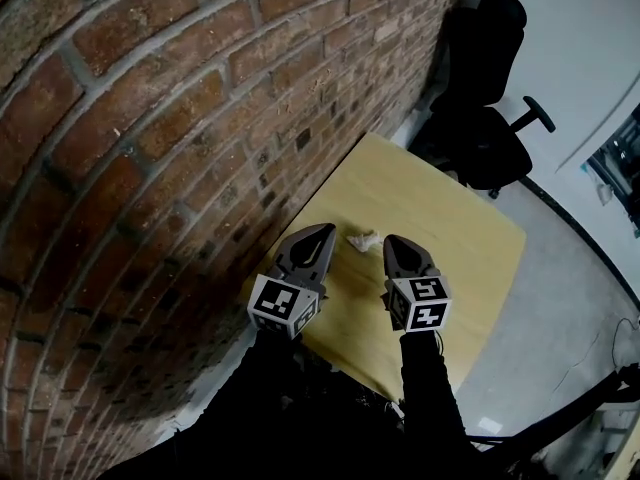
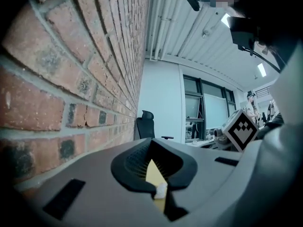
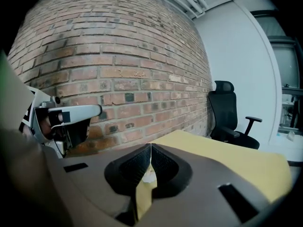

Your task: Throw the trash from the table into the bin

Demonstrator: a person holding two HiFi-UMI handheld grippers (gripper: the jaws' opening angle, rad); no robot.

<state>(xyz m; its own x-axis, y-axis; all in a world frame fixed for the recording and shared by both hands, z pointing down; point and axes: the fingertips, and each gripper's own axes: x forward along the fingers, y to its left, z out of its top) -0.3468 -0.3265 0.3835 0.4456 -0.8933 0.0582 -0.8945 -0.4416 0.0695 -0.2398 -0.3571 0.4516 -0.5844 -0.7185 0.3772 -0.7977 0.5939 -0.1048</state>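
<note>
A small crumpled white paper [image 1: 363, 238] lies on the wooden table [image 1: 450, 218], near the brick wall. My left gripper [image 1: 320, 232] hovers just left of it and my right gripper [image 1: 393, 242] just right of it; both stop short of it. Each has its jaws together with nothing between them. In the left gripper view the left gripper [image 2: 151, 143] has its tips touching, and the paper [image 2: 161, 191] shows through the gap behind them. In the right gripper view the right gripper [image 3: 150, 148] is also shut, with a pale scrap of the paper [image 3: 147, 175] behind its jaws.
A brick wall [image 1: 150, 138] runs along the table's left side. A black office chair [image 1: 490, 98] stands beyond the table's far end. Grey floor [image 1: 570, 298] lies to the right of the table. No bin shows in any view.
</note>
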